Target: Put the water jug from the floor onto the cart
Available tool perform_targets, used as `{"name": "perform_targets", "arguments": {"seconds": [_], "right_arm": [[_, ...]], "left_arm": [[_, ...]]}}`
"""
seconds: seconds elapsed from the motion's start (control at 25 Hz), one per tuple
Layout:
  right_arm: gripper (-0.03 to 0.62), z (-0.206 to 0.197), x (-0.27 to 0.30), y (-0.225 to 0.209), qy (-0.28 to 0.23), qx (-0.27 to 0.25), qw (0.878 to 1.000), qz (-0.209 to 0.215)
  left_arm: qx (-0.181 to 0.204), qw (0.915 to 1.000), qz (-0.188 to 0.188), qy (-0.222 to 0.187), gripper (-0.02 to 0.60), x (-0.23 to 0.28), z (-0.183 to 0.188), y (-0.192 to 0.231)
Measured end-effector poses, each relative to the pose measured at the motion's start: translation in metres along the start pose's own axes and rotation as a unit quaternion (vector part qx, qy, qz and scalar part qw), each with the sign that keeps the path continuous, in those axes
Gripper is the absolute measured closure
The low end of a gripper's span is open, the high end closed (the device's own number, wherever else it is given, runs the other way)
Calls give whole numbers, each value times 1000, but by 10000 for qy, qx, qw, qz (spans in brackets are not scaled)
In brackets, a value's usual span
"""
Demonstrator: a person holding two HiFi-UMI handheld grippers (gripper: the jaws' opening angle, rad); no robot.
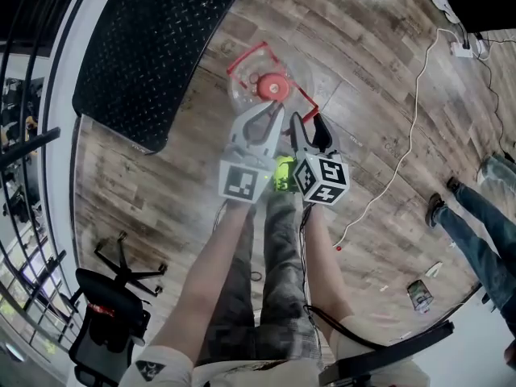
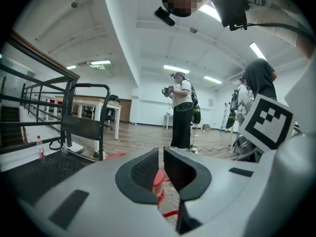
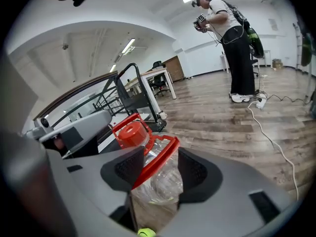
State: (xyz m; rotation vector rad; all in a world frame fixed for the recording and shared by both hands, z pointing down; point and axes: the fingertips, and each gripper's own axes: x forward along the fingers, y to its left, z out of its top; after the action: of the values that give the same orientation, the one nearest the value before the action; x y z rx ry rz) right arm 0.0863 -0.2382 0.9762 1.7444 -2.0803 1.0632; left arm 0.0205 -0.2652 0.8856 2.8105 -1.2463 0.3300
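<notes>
Hovering low over the water jug (image 3: 159, 181), on the floor just beside the cart (image 1: 153, 47): right gripper (image 3: 161, 167) gapes around its red handle (image 3: 154, 163), probably lining up the lift; left gripper (image 2: 161, 168) pinched nearly closed, empty

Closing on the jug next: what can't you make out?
Head view: clear plastic water jug, blurred, partly under left claw and right claw.
Left gripper view: jaws hide all but its red cap.
Right gripper view: whether pads touch the red handle.
Head view: black checker-plate cart deck, cut by top edge.
</notes>
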Motion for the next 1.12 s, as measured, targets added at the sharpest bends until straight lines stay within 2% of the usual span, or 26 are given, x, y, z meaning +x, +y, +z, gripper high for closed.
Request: {"name": "perform_targets", "arguments": {"seconds": [0.12, 0.24, 0.36, 0.52, 0.68, 0.8, 0.96, 1.04, 1.12], "right_arm": [[388, -5, 0, -12, 43, 273, 9996, -37], [388, -4, 5, -7, 10, 576, 9982, 177], [390, -2, 10, 3, 56, 574, 9976, 378], [393, 1, 13, 7, 38, 583, 9972, 457], [430, 11, 9, 9, -78, 847, 9954, 441], [466, 22, 4, 14, -179, 947, 9945, 399], [496, 34, 1, 30, -194, 736, 9958, 511], [499, 36, 0, 42, -79, 558, 9967, 590], [500, 39, -6, 56, 67, 371, 9969, 687]], "left_arm": [[-27, 10000, -35, 23, 568, -4, -3, -3], [-86, 9999, -17, 63, 568, -6, -7, -1], [-183, 9998, -3, 36, 568, -5, -7, -2], [-126, 9999, -47, 70, 568, -2, -7, -1], [-505, 9986, 116, -144, 568, -2, 2, 3], [-382, 9992, 96, -99, 568, -5, 8, 6], [-446, 9986, 176, -228, 568, -6, 22, 14], [-303, 9992, 163, -201, 568, -7, 30, 18], [-356, 9988, 246, -250, 568, -10, 42, 22]]}}
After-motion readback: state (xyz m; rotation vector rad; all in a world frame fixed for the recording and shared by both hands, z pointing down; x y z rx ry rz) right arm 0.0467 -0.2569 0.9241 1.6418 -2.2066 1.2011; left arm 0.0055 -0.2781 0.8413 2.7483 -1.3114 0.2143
